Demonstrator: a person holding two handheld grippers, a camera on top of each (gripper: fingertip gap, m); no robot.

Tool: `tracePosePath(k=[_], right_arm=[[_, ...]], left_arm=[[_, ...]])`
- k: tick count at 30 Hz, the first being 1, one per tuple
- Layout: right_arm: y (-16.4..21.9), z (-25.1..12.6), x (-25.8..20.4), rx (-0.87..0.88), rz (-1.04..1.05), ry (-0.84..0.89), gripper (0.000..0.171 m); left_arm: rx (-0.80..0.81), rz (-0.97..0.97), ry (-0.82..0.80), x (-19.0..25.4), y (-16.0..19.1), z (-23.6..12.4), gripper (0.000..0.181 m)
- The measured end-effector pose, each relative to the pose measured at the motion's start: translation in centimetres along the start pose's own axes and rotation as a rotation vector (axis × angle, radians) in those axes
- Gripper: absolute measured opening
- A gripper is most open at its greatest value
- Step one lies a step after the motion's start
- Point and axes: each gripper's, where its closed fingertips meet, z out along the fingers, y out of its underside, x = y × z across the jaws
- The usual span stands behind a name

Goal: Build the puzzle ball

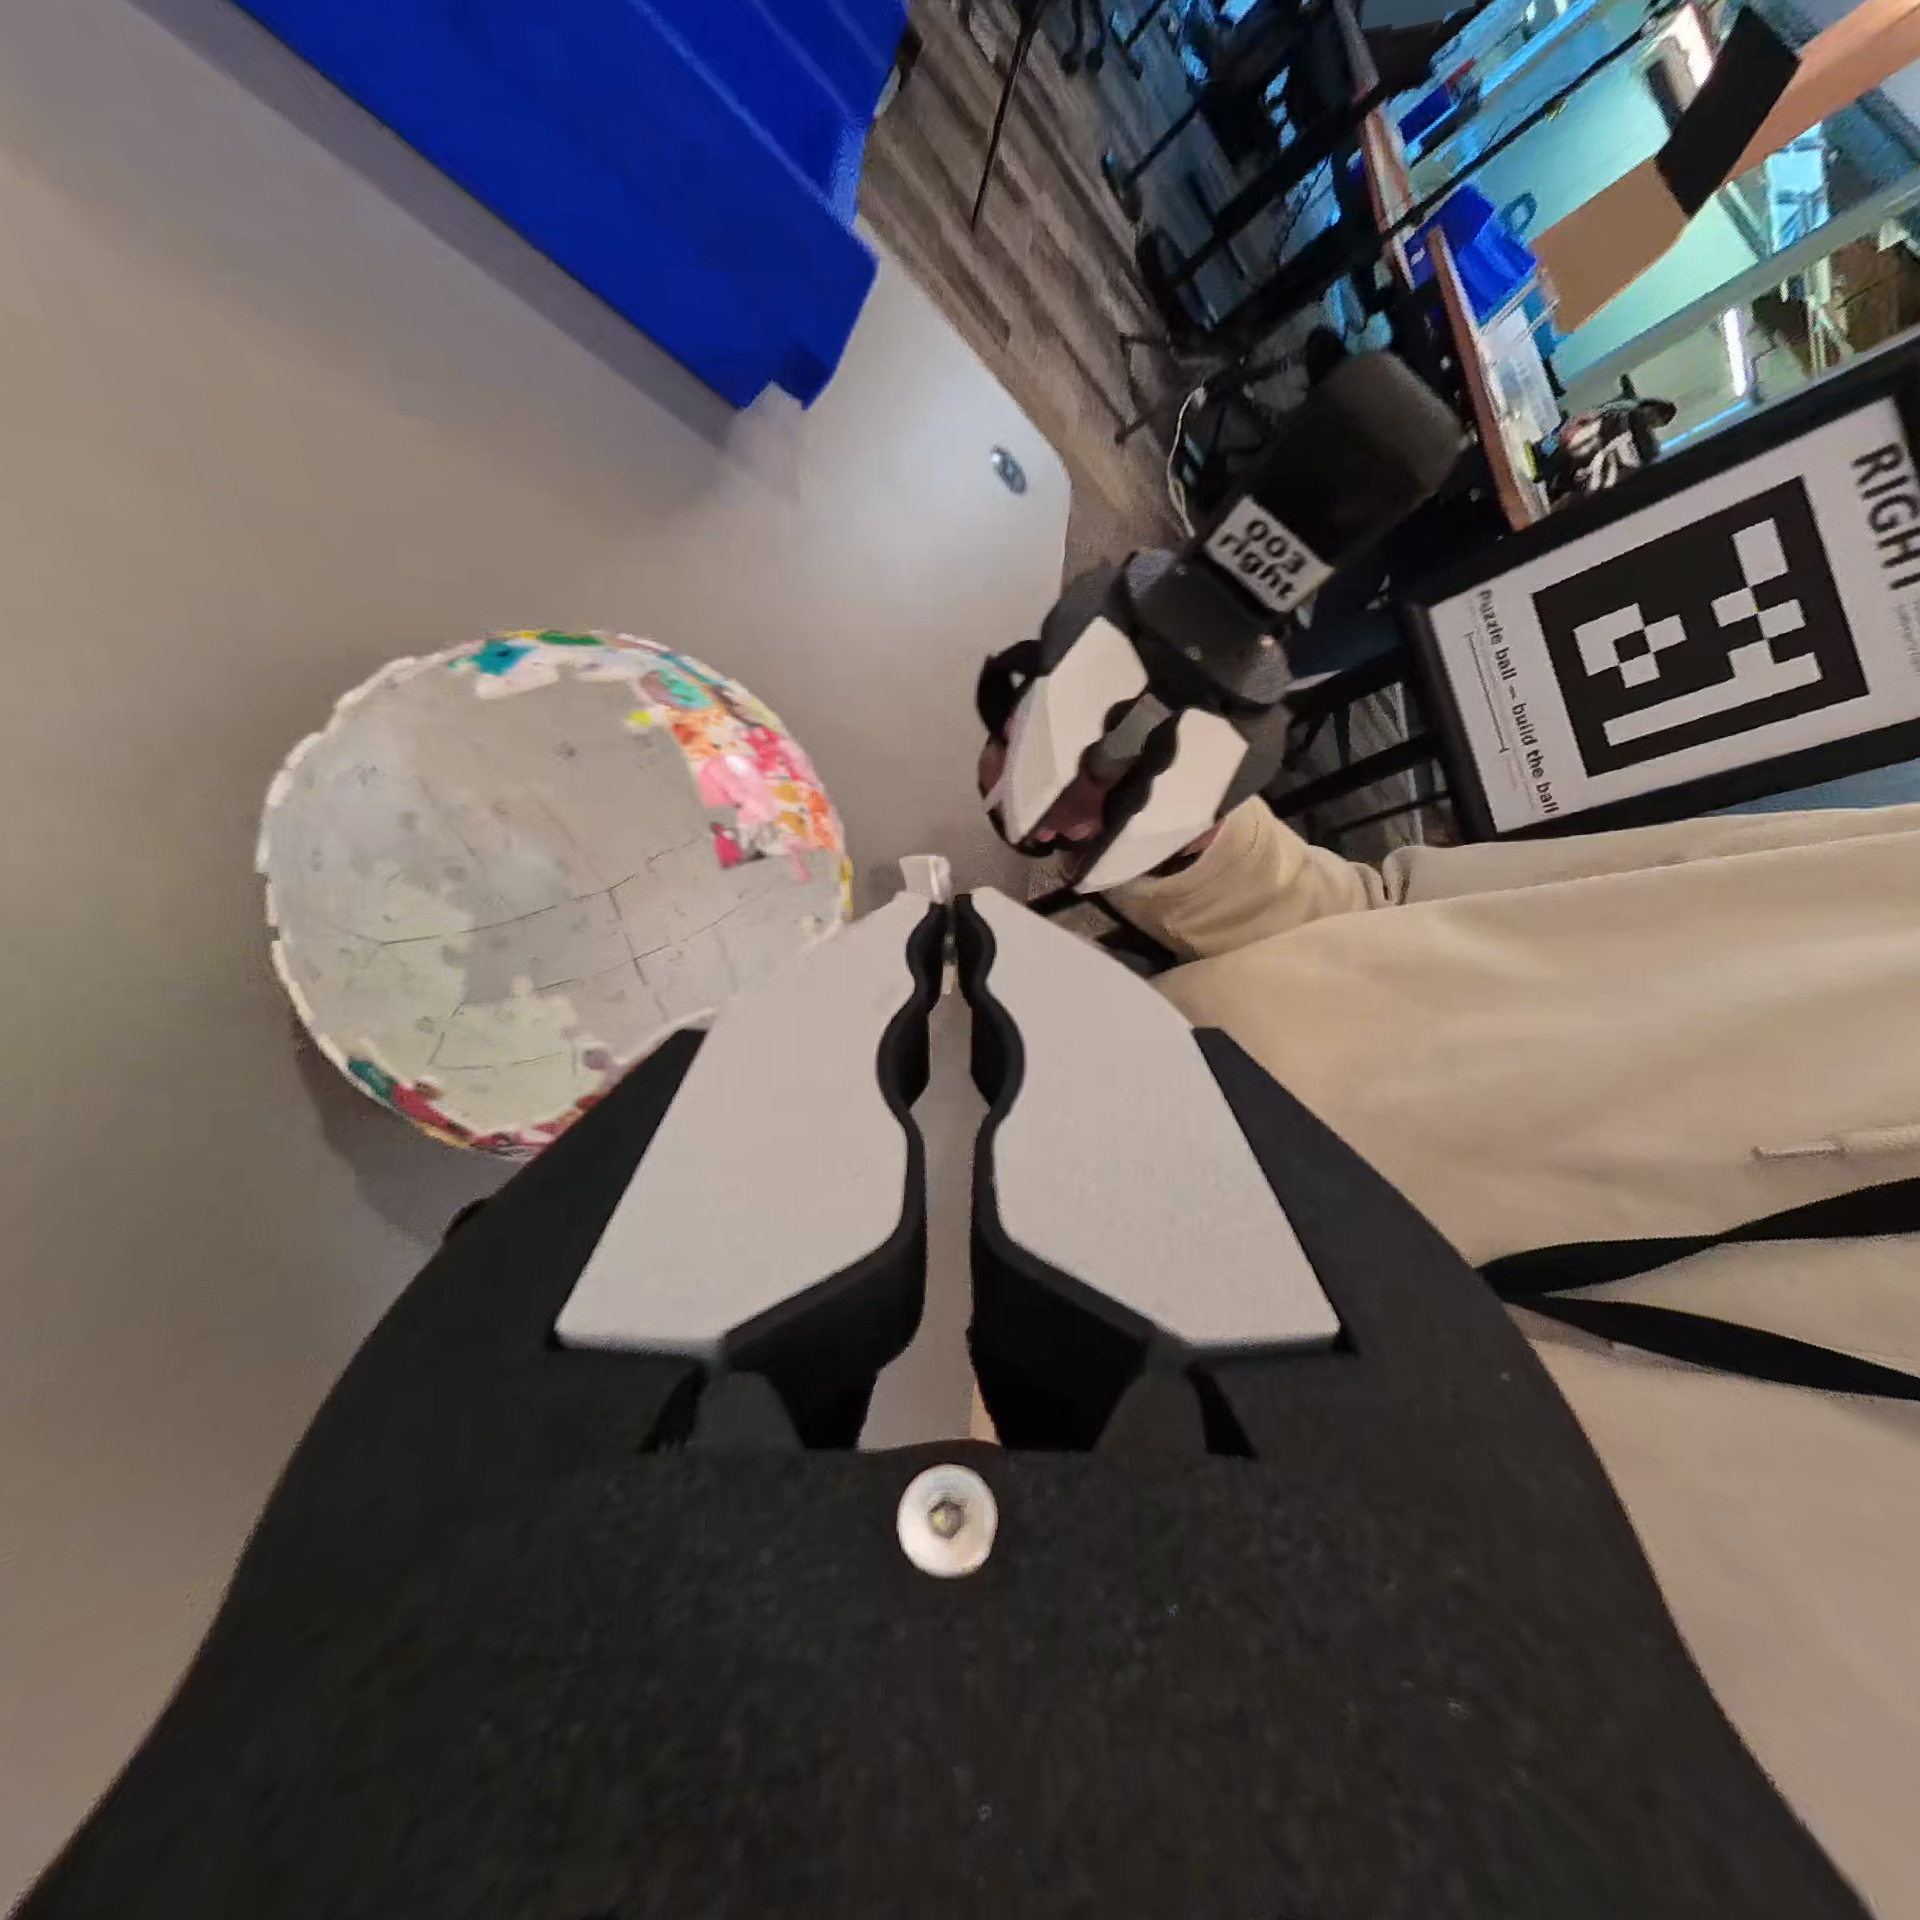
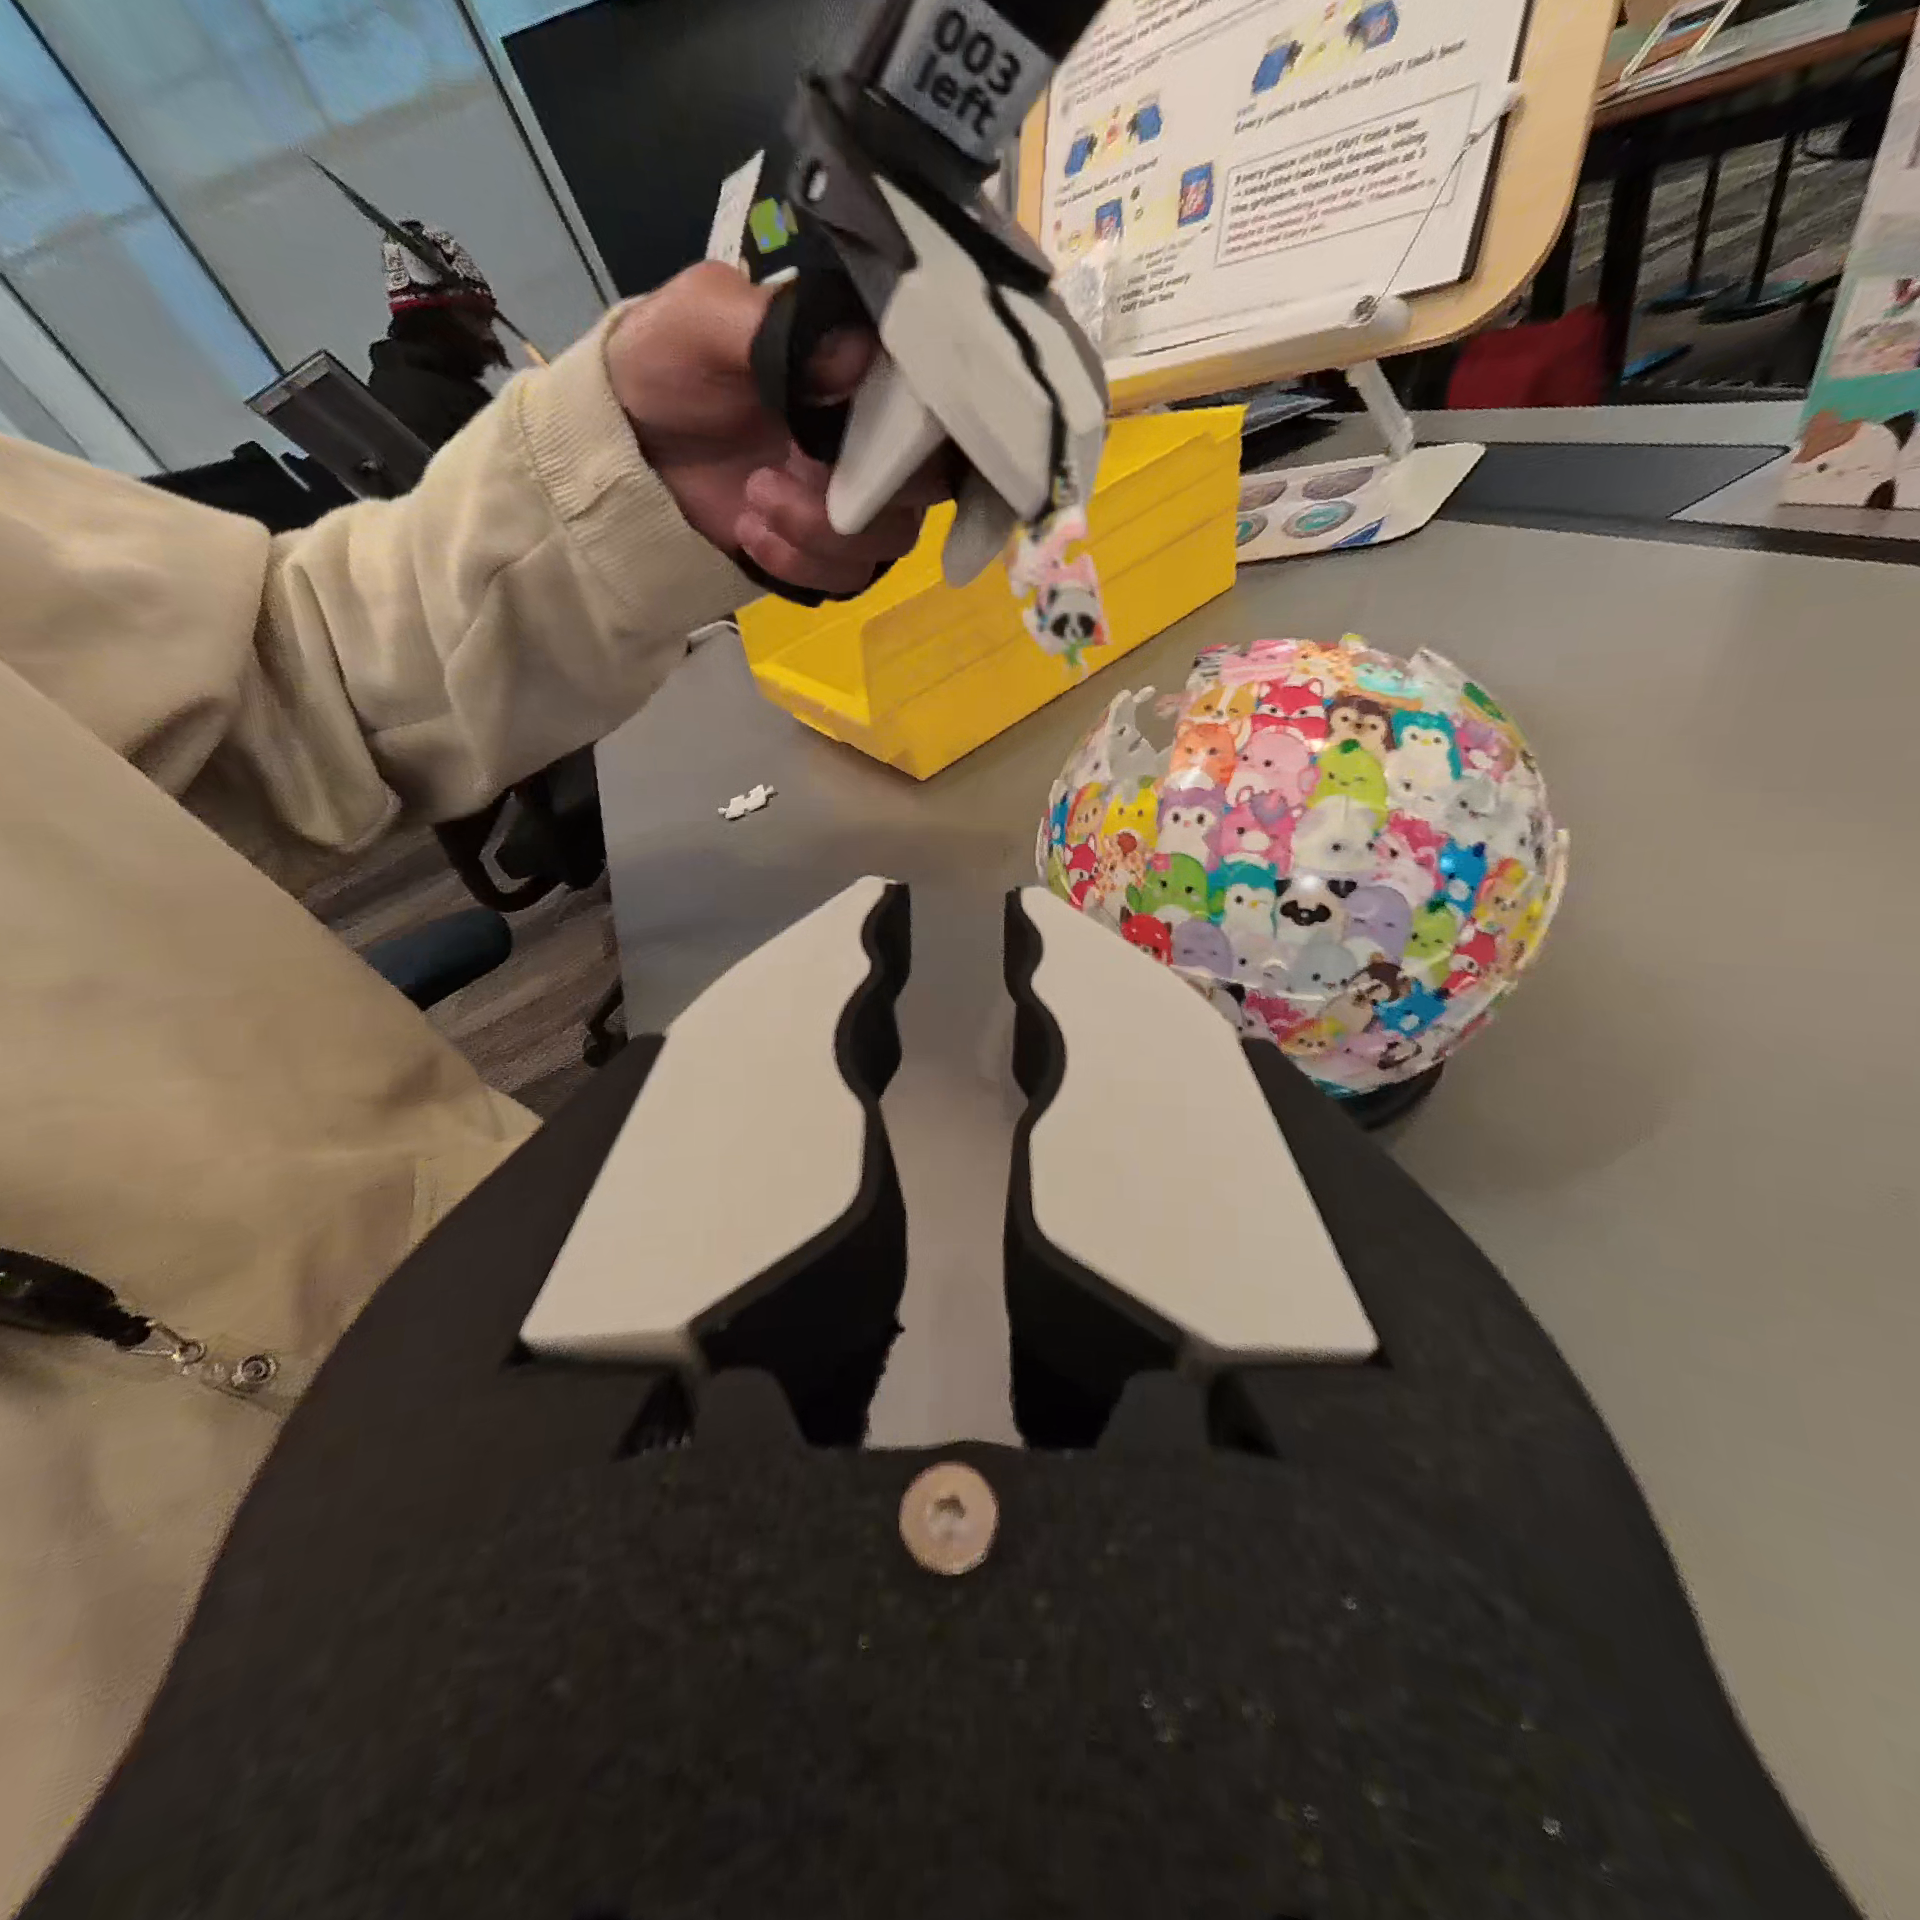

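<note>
In the right wrist view, the right gripper (image 2: 958,896) is held low over the grey table (image 2: 1714,748) with its fingers parted and nothing between them. Just beyond sits the puzzle ball (image 2: 1304,862), part-built, on a small dark stand (image 2: 1392,1103), its top left unfinished. A tiny white bit (image 2: 746,801) is seen lying off to the left. Higher up, the left gripper (image 2: 1039,509) is clamped on a puzzle piece (image 2: 1062,592), which is dangled in front of the yellow bin (image 2: 914,665). A blue bin (image 1: 582,156) is seen farthest back.
</note>
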Motion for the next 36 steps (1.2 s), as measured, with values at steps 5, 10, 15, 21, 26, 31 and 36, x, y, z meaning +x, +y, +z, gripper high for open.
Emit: tracePosePath(k=[5,10,15,21,26,31,36], right_arm=[[0.5,-0.3,0.3,-0.013,-0.032,0.014,0.015],[1.7,0.1,0.7,-0.063,-0.042,0.021,0.014],[1.8,0.6,0.8,-0.062,-0.059,0.025,0.014],[1.9,0.5,1.1,-0.071,-0.078,0.043,0.013],[1.8,0.2,1.4,-0.062,-0.063,0.046,0.013],[1.9,0.2,1.4,-0.068,-0.057,0.038,0.013],[2.1,0.3,1.2,-0.075,-0.055,0.027,0.013]], left_arm=[[-0.052,-0.059,0.054,-1.4,-0.3,0.8,0.001],[-0.043,-0.105,0.137,-1.7,-0.2,1.1,0.001],[-0.032,-0.156,0.209,-1.8,-0.3,1.2,0.001],[-0.045,-0.187,0.252,-2.1,0.1,1.7,0.001],[-0.035,-0.191,0.270,-2.3,0.2,1.7,0.001],[-0.045,-0.200,0.278,-2.4,0.5,1.9,0.002],[-0.042,-0.208,0.285,-2.5,0.5,2.0,0.002]])
